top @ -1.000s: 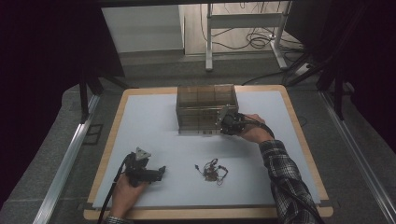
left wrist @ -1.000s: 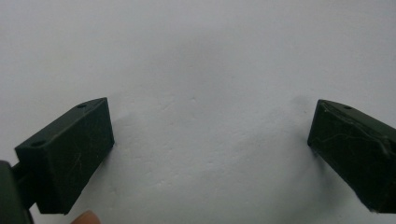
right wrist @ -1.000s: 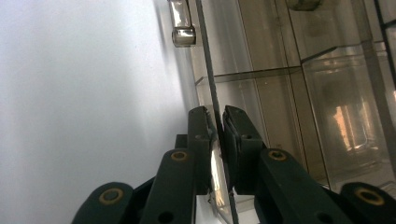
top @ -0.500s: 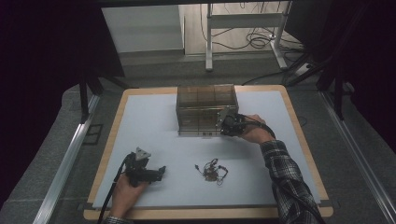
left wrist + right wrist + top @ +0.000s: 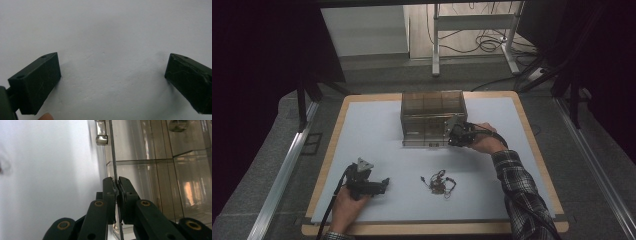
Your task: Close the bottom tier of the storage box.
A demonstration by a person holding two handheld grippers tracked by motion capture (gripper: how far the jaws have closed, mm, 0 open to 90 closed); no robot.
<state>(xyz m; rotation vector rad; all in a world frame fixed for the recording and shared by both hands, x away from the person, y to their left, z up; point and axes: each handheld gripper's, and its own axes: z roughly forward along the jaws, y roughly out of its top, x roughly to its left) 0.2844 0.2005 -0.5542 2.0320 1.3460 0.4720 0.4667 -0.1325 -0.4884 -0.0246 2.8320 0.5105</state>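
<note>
A smoky clear box (image 5: 432,117) with inner compartments stands at the back middle of the pale mat (image 5: 377,130). My right gripper (image 5: 453,135) is at the box's front right corner. In the right gripper view its jaws (image 5: 116,185) are shut on the thin edge of the box's clear front panel (image 5: 112,157). A small metal clasp (image 5: 101,133) sits farther along that panel. My left gripper (image 5: 383,184) rests on the mat at the front left, held by a hand. It stands wide open (image 5: 112,80) over bare mat, with nothing between its jaws.
A small tangle of dark wire-like bits (image 5: 439,182) lies on the mat between the two hands. The mat has a wooden border (image 5: 432,228). A metal frame's legs and cables (image 5: 472,45) stand on the floor beyond the table.
</note>
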